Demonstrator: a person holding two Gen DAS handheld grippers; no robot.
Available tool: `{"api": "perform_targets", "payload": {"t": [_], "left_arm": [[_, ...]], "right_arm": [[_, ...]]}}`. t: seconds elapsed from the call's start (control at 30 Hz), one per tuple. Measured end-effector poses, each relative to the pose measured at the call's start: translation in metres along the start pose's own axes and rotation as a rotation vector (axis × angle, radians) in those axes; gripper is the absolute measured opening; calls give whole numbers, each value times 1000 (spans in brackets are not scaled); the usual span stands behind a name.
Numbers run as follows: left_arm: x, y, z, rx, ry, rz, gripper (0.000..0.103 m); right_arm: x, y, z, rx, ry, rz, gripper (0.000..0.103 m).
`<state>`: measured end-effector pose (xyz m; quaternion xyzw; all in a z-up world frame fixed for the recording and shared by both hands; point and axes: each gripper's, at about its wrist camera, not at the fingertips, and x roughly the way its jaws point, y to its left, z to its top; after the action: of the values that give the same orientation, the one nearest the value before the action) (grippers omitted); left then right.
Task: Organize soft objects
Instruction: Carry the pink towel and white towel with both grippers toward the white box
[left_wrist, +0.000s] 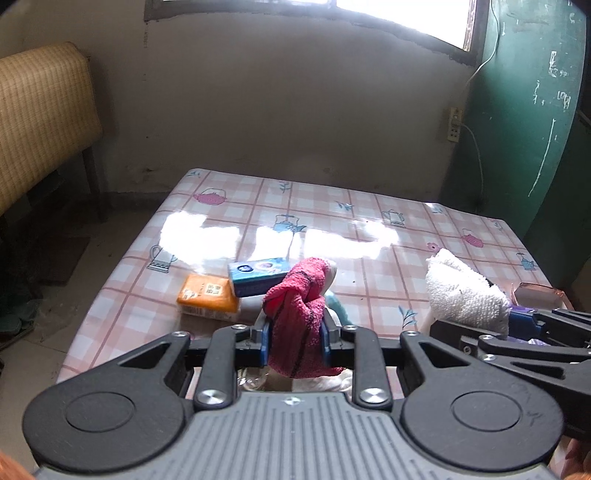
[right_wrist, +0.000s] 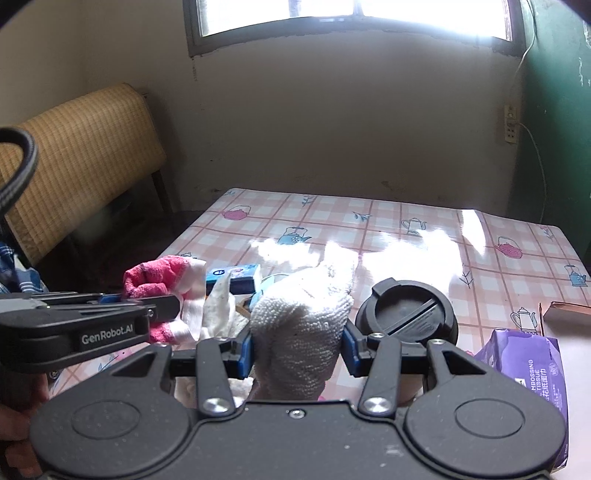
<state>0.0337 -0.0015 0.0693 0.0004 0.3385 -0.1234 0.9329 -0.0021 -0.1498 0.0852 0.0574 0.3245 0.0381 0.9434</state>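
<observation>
Between our left gripper's (left_wrist: 295, 341) pads we clamp a pink towel (left_wrist: 301, 314); our right gripper (right_wrist: 298, 345) clamps a white towel (right_wrist: 303, 325). Beyond, on the checked tablecloth (left_wrist: 369, 206): orange tissue pack (left_wrist: 207, 295), blue box (left_wrist: 256, 275), black lid (right_wrist: 406, 314), purple tissue pack (right_wrist: 524, 358) at right.

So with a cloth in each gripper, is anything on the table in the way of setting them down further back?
Nothing visible. The left gripper grips the pink cloth, the right gripper the white cloth. The tissue packs and black lid sit near; the far tablecloth is bare.
</observation>
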Motion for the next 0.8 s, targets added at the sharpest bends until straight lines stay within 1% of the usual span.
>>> {"api": "perform_targets", "payload": {"t": [0.1,0.2,0.33,0.8], "left_arm": [[3,-3,3,-10,12,-25,27],[6,-10,4,9,10,-18,27],[9,-16,6,14,14,-26,27],[20,-48,11,53,20,-76,27]], "right_arm": [[-1,-3,1,6,-2,-2,55],[0,-8,2,14,1,-12,55],[1,-16,3,27,4,-25,55],[-6,-47,3,73,3,-76,55]]}}
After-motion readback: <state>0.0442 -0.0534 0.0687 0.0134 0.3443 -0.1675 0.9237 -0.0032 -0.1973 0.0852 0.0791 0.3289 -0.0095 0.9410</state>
